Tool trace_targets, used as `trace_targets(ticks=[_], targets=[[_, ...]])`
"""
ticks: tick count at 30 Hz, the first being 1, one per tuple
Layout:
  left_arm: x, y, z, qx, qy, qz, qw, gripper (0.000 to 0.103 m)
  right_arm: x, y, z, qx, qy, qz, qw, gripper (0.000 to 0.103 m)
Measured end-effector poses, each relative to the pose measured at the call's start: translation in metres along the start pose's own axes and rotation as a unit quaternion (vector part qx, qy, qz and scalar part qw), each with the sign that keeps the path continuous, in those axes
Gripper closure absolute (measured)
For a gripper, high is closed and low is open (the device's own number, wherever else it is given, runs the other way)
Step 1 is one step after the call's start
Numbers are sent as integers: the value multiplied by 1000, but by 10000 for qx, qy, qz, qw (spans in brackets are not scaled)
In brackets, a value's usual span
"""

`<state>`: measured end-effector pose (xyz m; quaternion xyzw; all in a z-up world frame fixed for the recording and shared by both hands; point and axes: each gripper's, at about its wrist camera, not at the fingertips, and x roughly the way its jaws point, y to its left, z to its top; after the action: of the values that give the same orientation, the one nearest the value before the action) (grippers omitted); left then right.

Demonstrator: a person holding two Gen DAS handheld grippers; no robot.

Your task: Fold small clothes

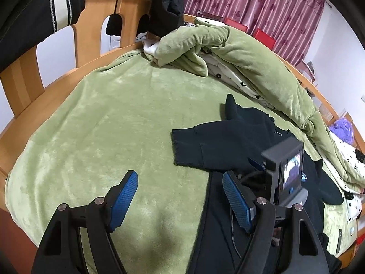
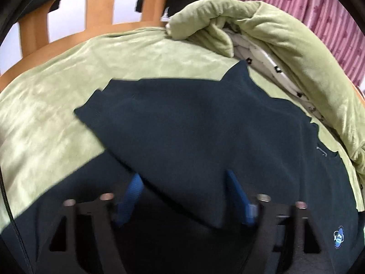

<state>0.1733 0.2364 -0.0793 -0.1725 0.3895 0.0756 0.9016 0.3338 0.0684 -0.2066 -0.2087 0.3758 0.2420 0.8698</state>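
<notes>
A dark navy sweatshirt [image 1: 219, 146] lies on the green blanket [image 1: 109, 118], one sleeve folded across its body. My left gripper [image 1: 180, 180] is open and empty, above the blanket at the garment's left edge. The right gripper's body and camera [image 1: 285, 169] show at the right of the left wrist view. In the right wrist view the sweatshirt [image 2: 205, 125] fills the middle, with a small round logo [image 2: 338, 237] at the lower right. My right gripper [image 2: 184, 182] is open, its blue pads [image 2: 134, 189] standing apart at the folded sleeve's edge, partly hidden by cloth. The view is blurred.
A rolled green quilt [image 1: 251, 52] with a flower-print white lining [image 1: 230, 77] lies along the far and right side. A wooden headboard [image 1: 95, 22] with dark clothes [image 1: 166, 6] hung on it stands behind. Pink curtains [image 1: 262, 2] hang at the back.
</notes>
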Motion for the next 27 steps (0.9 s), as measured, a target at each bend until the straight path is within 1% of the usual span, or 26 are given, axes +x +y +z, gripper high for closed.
trace_targets(ticks=[1,2,3,4,6,7,9,13,15,17,20,22,25,27], targets=[[-1,-1,0,25,-10,26,10000,28,-1,-2,4,52,-70,4,10000,61],[-1,-2,0,35,-26,48,10000,28,-2,-4,6,104,-125,44,9999,65],[-2,-2,0,41,-52,72,10000,28,-3,-6,8,140,-161,58,9998,78],[-3,-2,0,40,-77,93,9999,28,-5,-10,11,218,-212,96,9995,87],[-3,-1,1,29,-107,126,9999,28,-14,-22,16,504,-325,381,9975,88],[-4,-2,1,26,-114,139,9998,28,-23,-32,18,765,-452,566,9944,88],[-3,-3,1,25,-116,161,9998,28,-39,-52,19,1187,-685,725,9879,88],[-1,-7,2,54,-110,201,9997,28,-70,-91,16,1819,-1047,698,9752,89],[0,-11,2,91,-123,241,9996,28,-88,-118,7,2254,-1228,547,9649,90],[1,-14,1,127,-121,280,9995,28,-101,-142,-5,2596,-1320,429,9557,90],[4,-22,1,177,-88,296,9994,28,-116,-175,-28,3007,-1309,110,9446,91],[6,-27,0,227,-82,328,9992,28,-119,-195,-47,3198,-1151,-122,9404,91],[10,-38,-1,330,-55,379,9987,28,-120,-220,-73,3457,-828,-401,9338,90],[14,-45,-2,407,-26,403,9984,28,-114,-236,-94,3629,-447,-462,9296,89]])
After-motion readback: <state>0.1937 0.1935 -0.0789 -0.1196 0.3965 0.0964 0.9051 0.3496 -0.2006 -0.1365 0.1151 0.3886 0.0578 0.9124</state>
